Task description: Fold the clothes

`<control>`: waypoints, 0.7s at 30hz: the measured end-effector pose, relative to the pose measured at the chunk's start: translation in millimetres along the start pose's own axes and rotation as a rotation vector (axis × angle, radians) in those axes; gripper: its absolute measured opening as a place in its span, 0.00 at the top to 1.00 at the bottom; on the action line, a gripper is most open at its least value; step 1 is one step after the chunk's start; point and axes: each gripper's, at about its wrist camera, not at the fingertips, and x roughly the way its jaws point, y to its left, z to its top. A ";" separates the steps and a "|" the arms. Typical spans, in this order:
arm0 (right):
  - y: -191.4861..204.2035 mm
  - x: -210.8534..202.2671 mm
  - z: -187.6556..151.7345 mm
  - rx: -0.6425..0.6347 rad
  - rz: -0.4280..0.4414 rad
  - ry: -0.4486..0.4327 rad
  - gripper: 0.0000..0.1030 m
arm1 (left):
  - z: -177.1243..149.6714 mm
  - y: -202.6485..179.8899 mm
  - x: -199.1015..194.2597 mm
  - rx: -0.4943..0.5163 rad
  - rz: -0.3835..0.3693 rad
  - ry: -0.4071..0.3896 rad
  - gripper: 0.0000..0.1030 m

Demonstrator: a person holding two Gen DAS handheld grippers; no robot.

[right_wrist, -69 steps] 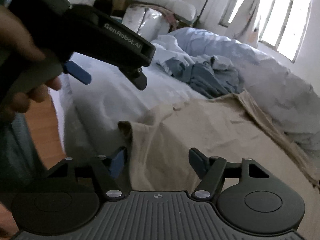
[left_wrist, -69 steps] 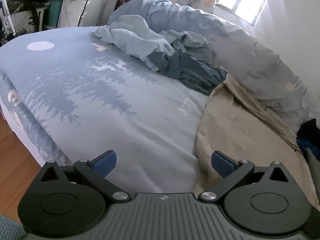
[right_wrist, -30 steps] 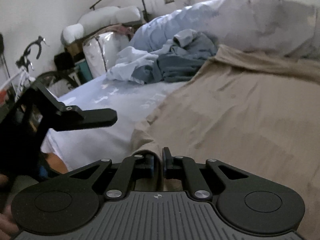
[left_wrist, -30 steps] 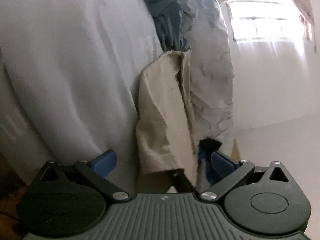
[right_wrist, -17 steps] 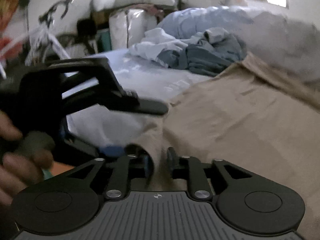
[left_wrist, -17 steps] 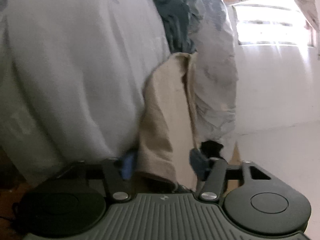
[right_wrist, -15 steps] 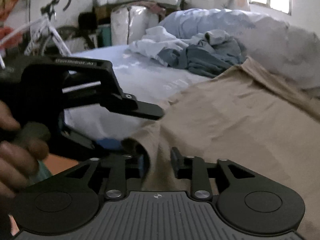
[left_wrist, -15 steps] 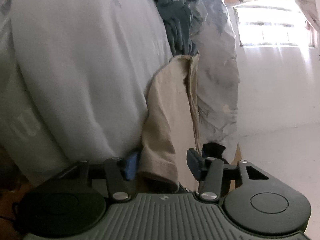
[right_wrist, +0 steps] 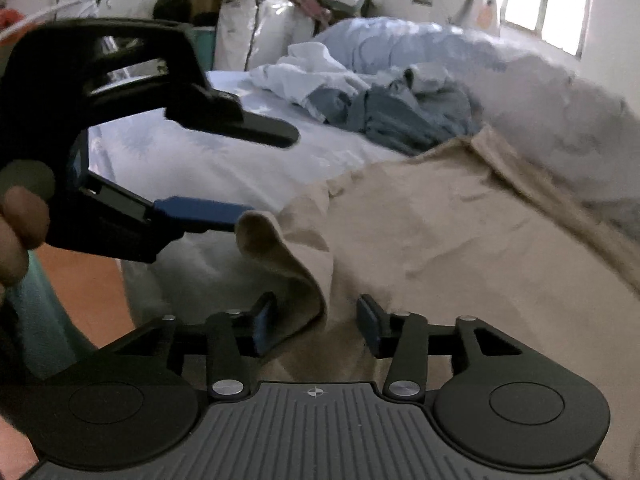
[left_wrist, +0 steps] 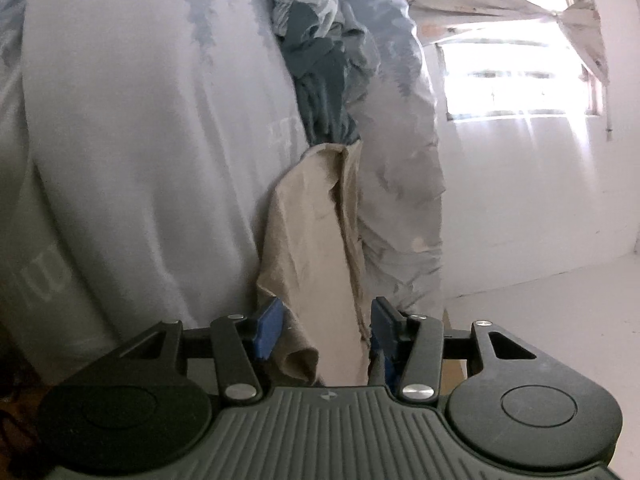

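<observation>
Both grippers are matte black plastic: ribbed grey-black housing, two round caps, silver screws on the linkage arms, blue pads (right_wrist: 262, 326) on the fingers. Tiny compass logo mid-housing.

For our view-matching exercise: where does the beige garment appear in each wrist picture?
Left wrist: beige garment runs up the centre, its near end between the claw fingers.
Right wrist: spread across centre and right, curled corner at lower centre.
Shared landmark: the dark blue clothes heap.

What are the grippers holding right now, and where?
Nothing is clamped. The edge of the beige cloth lies loose inside the right gripper, whose jaws have just been opening, and inside the left gripper, whose jaws have just been closing without pinching it.
</observation>
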 end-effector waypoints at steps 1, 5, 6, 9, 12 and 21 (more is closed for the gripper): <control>4.1 -1.0 0.3 -0.036 -0.022 -0.020 0.51 | -0.1 0.2 0.7 0.001 0.002 0.003 0.46; 23.7 -8.8 0.4 -0.215 -0.094 -0.138 0.51 | 0.8 0.8 2.3 0.001 0.006 0.003 0.46; 28.0 -10.9 0.0 -0.251 -0.104 -0.167 0.51 | 1.2 0.9 2.4 0.000 0.006 0.001 0.46; 38.9 -14.4 -1.8 -0.341 -0.116 -0.210 0.55 | 1.5 2.7 0.4 -0.002 0.014 -0.005 0.45; 40.2 -13.1 -1.9 -0.335 -0.083 -0.197 0.90 | 1.2 4.2 -2.4 -0.003 0.035 -0.006 0.38; 26.8 -15.1 4.6 -0.225 -0.029 -0.191 0.94 | -1.9 8.6 -3.2 -0.031 0.066 0.003 0.34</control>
